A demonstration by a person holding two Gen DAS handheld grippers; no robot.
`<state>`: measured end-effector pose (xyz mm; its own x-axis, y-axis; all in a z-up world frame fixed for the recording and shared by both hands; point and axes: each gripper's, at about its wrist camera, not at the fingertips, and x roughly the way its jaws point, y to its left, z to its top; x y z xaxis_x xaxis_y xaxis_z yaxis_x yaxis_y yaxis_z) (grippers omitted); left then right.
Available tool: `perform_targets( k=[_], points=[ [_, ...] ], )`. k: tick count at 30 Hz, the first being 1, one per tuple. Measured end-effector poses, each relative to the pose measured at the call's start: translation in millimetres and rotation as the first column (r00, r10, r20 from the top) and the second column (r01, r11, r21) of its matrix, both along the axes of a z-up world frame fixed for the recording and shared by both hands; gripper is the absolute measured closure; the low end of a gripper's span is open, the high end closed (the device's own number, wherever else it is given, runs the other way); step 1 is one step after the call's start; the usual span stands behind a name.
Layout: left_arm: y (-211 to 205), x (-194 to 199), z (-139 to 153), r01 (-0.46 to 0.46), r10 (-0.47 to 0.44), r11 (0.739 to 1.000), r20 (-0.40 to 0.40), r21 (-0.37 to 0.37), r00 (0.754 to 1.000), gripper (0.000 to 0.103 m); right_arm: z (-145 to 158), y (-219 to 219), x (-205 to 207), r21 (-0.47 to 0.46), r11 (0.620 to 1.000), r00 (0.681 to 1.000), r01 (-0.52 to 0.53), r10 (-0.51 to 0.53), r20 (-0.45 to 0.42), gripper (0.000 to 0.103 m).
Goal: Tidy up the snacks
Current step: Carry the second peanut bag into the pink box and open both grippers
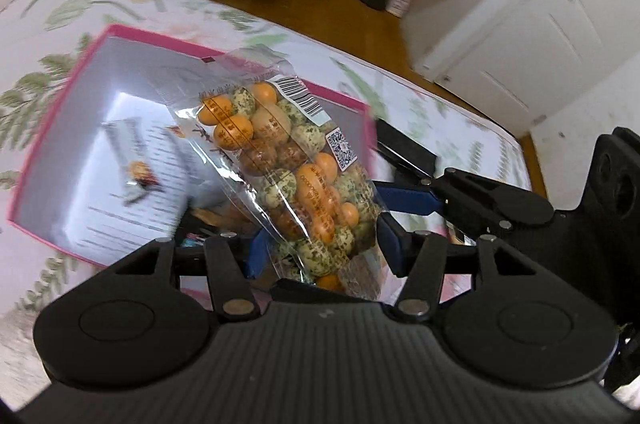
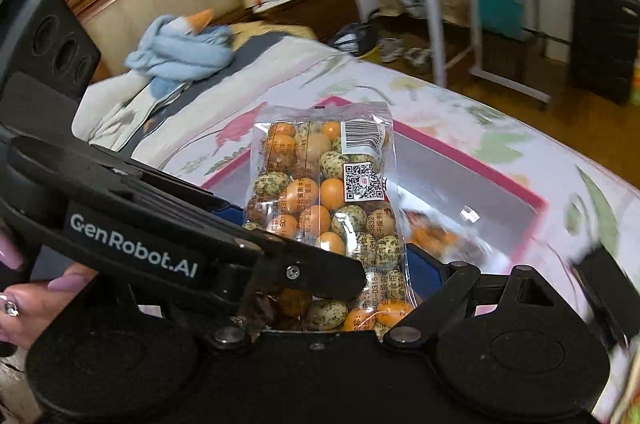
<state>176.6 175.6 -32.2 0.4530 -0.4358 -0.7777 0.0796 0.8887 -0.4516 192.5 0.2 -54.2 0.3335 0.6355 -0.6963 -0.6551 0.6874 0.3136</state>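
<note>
A clear bag of orange and speckled coated nuts is held above an open pink-rimmed box on the bed. My left gripper is shut on the bag's lower end, its blue pads on either side. In the right wrist view the same bag stands upright between my right gripper's fingers, which also close on its lower part. The left gripper's black body crosses that view from the left. The pink box holds other snack packets, one white.
The box lies on a floral bedspread. A blue plush toy sits by the wooden headboard. Beyond the bed's edge are a wooden floor, a white desk frame, a black cabinet and white doors.
</note>
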Motion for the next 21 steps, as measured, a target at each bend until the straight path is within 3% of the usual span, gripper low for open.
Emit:
perform_targets(
  k=[6, 9, 11, 15, 21],
  points=[
    [37, 32, -30, -0.150, 0.149, 0.989, -0.093, -0.004, 0.985, 0.048, -21, 48, 34, -0.063, 0.989, 0.991, -0.134, 0.135, 0.011, 0.011],
    [47, 38, -44, -0.179, 0.178, 0.984, -0.126, 0.004, 0.976, 0.044, -31, 53, 43, -0.070, 0.986, 0.988, -0.153, 0.152, -0.013, 0.011],
    [45, 39, -51, -0.177, 0.182, 0.983, -0.133, 0.048, 0.974, 0.044, -34, 54, 44, -0.082, 0.986, 0.989, -0.145, 0.146, -0.005, 0.010],
    [33, 33, -48, -0.180, 0.194, 0.963, -0.052, 0.203, 0.980, 0.042, -33, 47, 31, -0.167, 0.979, 0.988, -0.118, 0.133, 0.081, 0.008],
    [32, 23, -28, -0.140, 0.140, 0.974, 0.014, 0.180, 0.990, 0.042, -16, -22, 3, -0.109, 0.994, 0.993, 0.019, -0.007, 0.115, 0.008]
  ],
)
